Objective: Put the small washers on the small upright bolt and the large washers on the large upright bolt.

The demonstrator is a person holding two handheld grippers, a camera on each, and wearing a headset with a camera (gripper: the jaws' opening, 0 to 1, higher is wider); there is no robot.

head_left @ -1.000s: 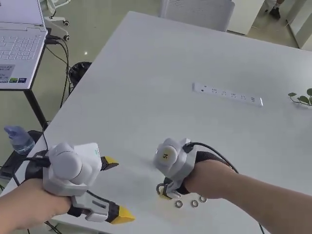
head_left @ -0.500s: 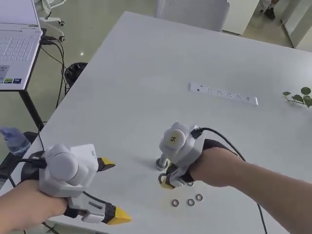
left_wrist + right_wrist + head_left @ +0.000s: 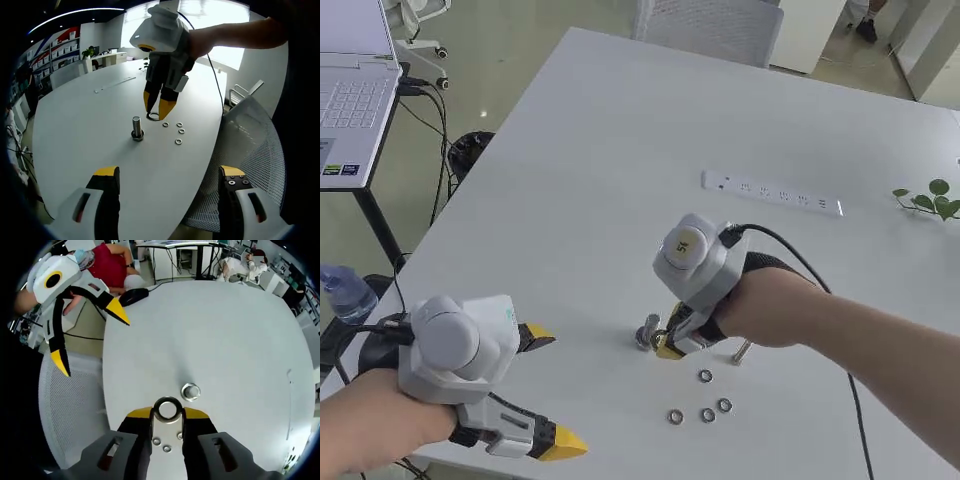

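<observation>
Just beside the large upright bolt, a large washer is now carried, clamped in the right gripper, having been lifted away from the small washers; threading is judged imminent. The left gripper is held agape, well apart from that bolt.

An office — a broad white table carrying a power strip, a laptop on a side stand, a mesh chair pulled close — plain meeting-room furniture.

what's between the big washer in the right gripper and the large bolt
Nothing visible. The right gripper holds the large washer in its fingers just short of the large upright bolt, with bare table between them. The small washers lie off to the side, out of that path.
</observation>
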